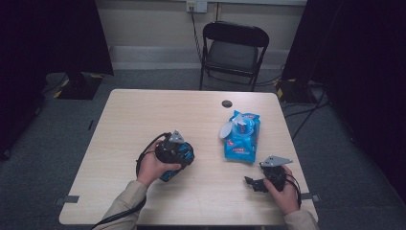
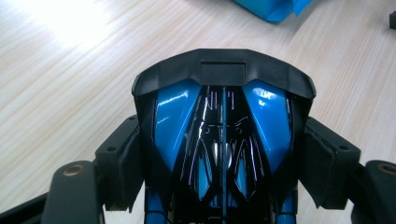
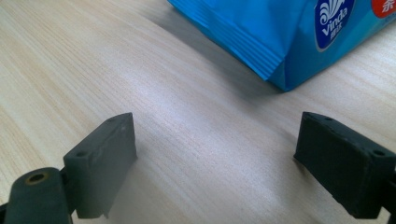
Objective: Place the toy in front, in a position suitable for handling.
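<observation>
- Left gripper view: blue-and-black toy car (image 2: 223,140) lodged between the two pads (image 2: 125,163), which press its flanks — left gripper (image 2: 223,177) clamped on it above the table (image 2: 70,84).
- High view: left gripper (image 1: 173,154) holds the car left of centre (wet-wipes pack (image 1: 242,136) well apart, to the right).
- Right gripper view: right gripper (image 3: 215,163) spread wide, nothing between its pads — pack just ahead.

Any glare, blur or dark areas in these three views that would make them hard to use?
High view: soft and low in detail, dark at both sides, the table evenly lit. Left gripper view: a blown-out patch of glare on the wood at top left, bright reflections on the glossy blue-and-black toy car. Right gripper view: sharp on the blue wipes pack, with a soft sheen on the wood.
</observation>
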The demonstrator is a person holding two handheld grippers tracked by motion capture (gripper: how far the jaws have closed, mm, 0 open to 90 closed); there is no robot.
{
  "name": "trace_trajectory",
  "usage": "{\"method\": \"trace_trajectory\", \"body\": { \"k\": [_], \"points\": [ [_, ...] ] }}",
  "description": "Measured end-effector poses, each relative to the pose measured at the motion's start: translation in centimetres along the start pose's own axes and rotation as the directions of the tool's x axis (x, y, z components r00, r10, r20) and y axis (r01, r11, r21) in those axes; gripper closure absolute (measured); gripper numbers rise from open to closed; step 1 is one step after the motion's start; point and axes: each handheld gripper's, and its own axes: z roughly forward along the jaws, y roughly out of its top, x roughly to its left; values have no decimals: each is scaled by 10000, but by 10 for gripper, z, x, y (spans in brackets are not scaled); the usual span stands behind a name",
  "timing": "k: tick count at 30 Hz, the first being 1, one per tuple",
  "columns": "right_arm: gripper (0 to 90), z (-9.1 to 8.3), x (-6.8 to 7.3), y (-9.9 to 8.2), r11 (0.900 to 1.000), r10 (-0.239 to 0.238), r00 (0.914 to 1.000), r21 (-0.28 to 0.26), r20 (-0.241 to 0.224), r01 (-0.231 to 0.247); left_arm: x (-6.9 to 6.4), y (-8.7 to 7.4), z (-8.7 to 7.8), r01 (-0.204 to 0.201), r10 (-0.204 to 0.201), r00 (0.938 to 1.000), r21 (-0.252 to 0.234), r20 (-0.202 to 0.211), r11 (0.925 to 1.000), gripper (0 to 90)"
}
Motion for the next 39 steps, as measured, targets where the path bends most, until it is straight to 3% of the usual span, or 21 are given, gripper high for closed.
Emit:
{"method": "trace_trajectory", "body": {
  "k": [14,29,39],
  "points": [
    [115,0,0,0,10000,1,10000,1,3,-1,-21,12,35,-548,544,9985,579,82,9968,255],
    [115,0,0,0,10000,-4,10000,3,1,4,-22,8,54,-287,292,9996,820,-60,9962,254],
    [115,0,0,0,10000,-7,10000,-1,0,7,-21,6,56,-178,181,9998,540,-49,9984,250]
  ]
}}
